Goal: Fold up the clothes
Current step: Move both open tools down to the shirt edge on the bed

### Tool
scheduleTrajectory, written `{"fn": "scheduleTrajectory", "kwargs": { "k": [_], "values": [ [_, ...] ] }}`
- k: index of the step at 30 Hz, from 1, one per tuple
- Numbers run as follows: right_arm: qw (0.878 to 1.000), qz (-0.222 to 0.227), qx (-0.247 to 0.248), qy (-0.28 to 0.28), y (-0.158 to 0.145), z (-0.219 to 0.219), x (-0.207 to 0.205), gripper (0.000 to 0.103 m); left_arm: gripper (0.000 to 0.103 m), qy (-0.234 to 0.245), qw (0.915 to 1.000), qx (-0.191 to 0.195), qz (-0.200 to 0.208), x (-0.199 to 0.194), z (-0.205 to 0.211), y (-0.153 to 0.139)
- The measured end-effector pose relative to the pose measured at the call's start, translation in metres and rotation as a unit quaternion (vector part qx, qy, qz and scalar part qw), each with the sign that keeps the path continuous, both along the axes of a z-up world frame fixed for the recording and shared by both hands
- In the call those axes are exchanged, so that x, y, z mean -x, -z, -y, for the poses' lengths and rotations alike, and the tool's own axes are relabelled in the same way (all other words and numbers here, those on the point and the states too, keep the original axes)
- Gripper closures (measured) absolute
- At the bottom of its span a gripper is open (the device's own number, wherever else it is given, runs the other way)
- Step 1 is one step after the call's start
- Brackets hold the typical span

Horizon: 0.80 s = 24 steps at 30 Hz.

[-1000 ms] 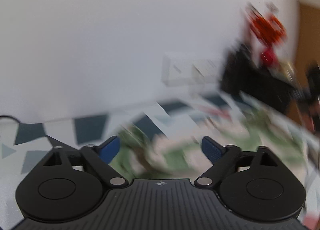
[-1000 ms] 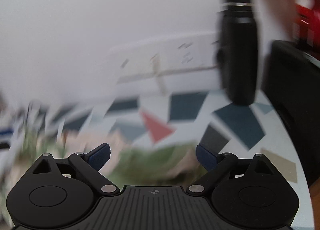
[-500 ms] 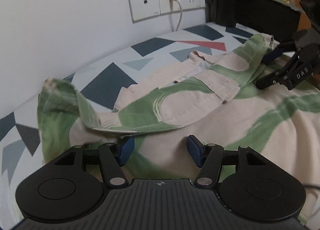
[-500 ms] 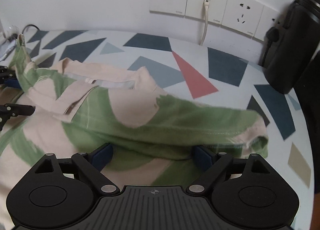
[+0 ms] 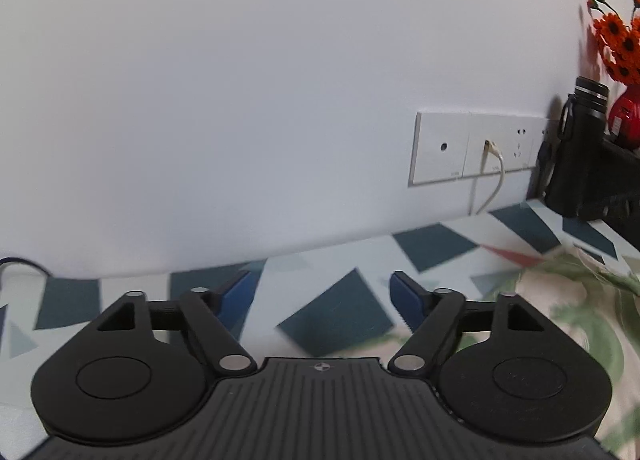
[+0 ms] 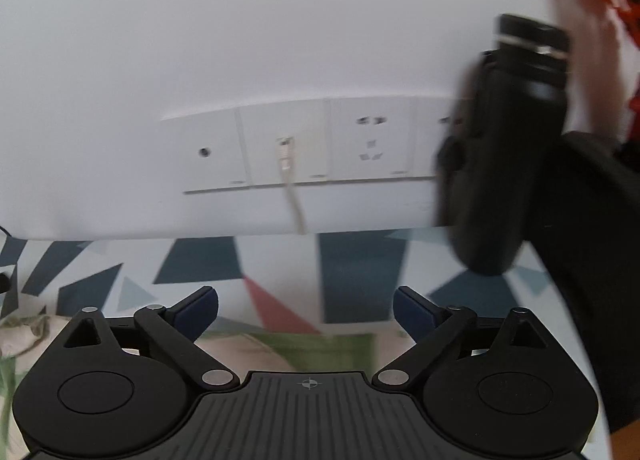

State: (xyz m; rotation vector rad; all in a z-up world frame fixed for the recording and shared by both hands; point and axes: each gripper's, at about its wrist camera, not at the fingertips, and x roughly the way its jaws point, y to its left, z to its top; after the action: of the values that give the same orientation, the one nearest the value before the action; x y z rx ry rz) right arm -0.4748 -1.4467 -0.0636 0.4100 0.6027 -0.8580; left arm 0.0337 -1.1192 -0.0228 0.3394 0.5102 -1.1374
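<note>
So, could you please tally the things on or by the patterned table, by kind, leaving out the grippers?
Green and beige garment: 1
Black bottle: 1
Red vase with orange flowers: 1
Wall socket plates: 4 in view, the last partly behind the bottle
White cable: 1
Total: 8
</note>
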Motion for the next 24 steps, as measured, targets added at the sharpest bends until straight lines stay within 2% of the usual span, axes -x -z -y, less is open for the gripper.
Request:
{"fn": "scheduleTrajectory", "kwargs": {
  "k": [3,6,9,10,11,13,16,19,21,22,24],
  "values": [
    [1.0,-0.012,-0.014,0.012,0.008,-0.001,0.032,0.007,0.021,0.006,0.9998,-0.014,-0.01,0.0,-0.041,0.003],
    [0.998,-0.016,-0.052,0.017,0.022,-0.011,0.059,0.009,0.021,0.011,0.9993,-0.03,-0.021,-0.001,-0.08,0.008],
    [0.997,-0.013,-0.073,0.004,0.037,-0.024,0.075,0.012,0.031,-0.001,0.9983,-0.036,-0.046,-0.007,-0.099,0.013],
    [0.997,-0.015,-0.074,0.0,0.039,-0.027,0.076,0.013,0.031,-0.006,0.9975,-0.032,-0.062,-0.01,-0.103,0.014],
    [0.997,-0.016,-0.074,-0.004,0.042,-0.03,0.077,0.015,0.031,-0.011,0.9965,-0.027,-0.078,-0.014,-0.104,0.015],
    [0.997,-0.014,-0.074,-0.008,0.044,-0.03,0.074,0.024,0.031,-0.021,0.9941,-0.017,-0.106,-0.021,-0.097,0.018],
    [0.998,0.001,-0.069,-0.006,0.046,-0.023,0.067,0.026,0.032,-0.032,0.9884,0.006,-0.149,-0.035,-0.079,0.025],
    [0.997,0.012,-0.073,-0.003,0.051,-0.012,0.06,0.026,0.033,-0.046,0.976,0.028,-0.211,-0.055,-0.069,0.04],
    [0.997,0.013,-0.078,-0.007,0.057,-0.008,0.057,0.026,0.05,-0.046,0.9667,0.032,-0.25,-0.066,-0.062,0.051],
    [0.997,0.012,-0.08,-0.01,0.059,-0.007,0.055,0.026,0.05,-0.04,0.9657,0.027,-0.255,-0.068,-0.059,0.055],
    [0.997,0.012,-0.078,-0.015,0.063,-0.005,0.054,0.026,0.05,-0.045,0.9699,0.011,-0.239,-0.069,-0.054,0.061]
  ]
}}
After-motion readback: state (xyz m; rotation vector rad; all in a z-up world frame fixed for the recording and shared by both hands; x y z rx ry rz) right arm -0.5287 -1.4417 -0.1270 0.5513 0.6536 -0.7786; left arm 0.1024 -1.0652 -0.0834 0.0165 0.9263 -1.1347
